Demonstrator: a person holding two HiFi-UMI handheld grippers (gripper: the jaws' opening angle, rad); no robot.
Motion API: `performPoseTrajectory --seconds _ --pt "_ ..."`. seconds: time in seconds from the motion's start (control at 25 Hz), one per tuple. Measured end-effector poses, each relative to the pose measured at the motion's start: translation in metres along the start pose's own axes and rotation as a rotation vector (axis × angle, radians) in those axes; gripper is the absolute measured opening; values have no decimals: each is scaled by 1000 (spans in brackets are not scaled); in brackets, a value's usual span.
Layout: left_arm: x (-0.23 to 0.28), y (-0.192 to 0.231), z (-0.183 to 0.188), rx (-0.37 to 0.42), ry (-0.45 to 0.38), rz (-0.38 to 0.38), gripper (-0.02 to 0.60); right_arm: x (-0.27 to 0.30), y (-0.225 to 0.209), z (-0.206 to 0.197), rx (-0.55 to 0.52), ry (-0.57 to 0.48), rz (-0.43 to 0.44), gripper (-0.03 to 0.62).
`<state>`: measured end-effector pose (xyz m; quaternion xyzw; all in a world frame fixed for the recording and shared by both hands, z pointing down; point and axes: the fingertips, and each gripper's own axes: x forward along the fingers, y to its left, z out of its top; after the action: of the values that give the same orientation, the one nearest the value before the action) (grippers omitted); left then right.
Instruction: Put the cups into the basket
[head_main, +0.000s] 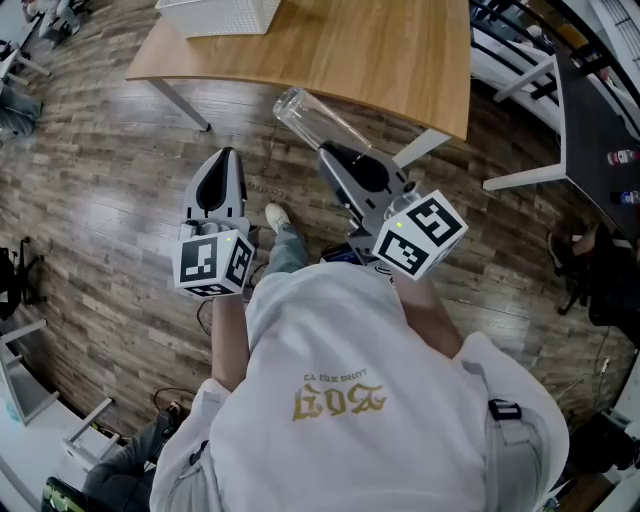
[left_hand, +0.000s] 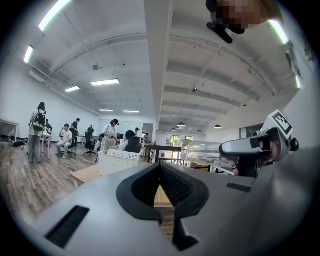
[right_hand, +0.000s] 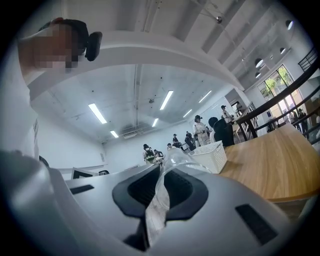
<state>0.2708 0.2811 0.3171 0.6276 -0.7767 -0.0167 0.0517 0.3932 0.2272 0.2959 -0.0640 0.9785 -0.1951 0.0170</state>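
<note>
Right gripper (head_main: 334, 153) pinching clear cup (head_main: 306, 114) by thin wall, over floor near table (head_main: 400, 60) edge. Cup looking light, flimsy, easily crushed. Left gripper (head_main: 222, 157) pressed together, empty. Basket (head_main: 222, 14) sitting far on table.

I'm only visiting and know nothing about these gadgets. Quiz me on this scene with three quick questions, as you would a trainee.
1. True or false: the left tongs are shut with nothing between them.
2. Pick one: the white basket stands A) on the wooden table, B) on the floor, C) on a chair.
3. Fill in: the right tongs pinch a clear plastic ____.

Key: 1 true. 2 A. 3 cup.
</note>
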Motion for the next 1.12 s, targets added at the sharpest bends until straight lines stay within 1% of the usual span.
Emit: performPoseTrajectory --seconds 0.2,0.32,0.44,0.64,0.72,0.88,1.12 --pt "39 31 3 -21 -7 -17 5 37 -20 10 -3 1 -13 32" --pt "67 49 9 -19 -12 -33 5 63 -36 17 0 -1 -28 32" --pt "84 66 15 -16 -21 -50 5 83 -45 22 -6 -5 -45 32" --pt "120 105 26 -12 -25 -70 5 126 -59 35 -13 -20 -71 32" --pt "130 116 32 9 -22 -76 5 138 -64 37 -19 -25 -80 32" --pt "144 135 42 75 -31 -92 5 164 -69 39 -19 -40 -99 32" --pt "155 159 42 71 -19 -98 5 186 -71 37 9 -49 -115 32"
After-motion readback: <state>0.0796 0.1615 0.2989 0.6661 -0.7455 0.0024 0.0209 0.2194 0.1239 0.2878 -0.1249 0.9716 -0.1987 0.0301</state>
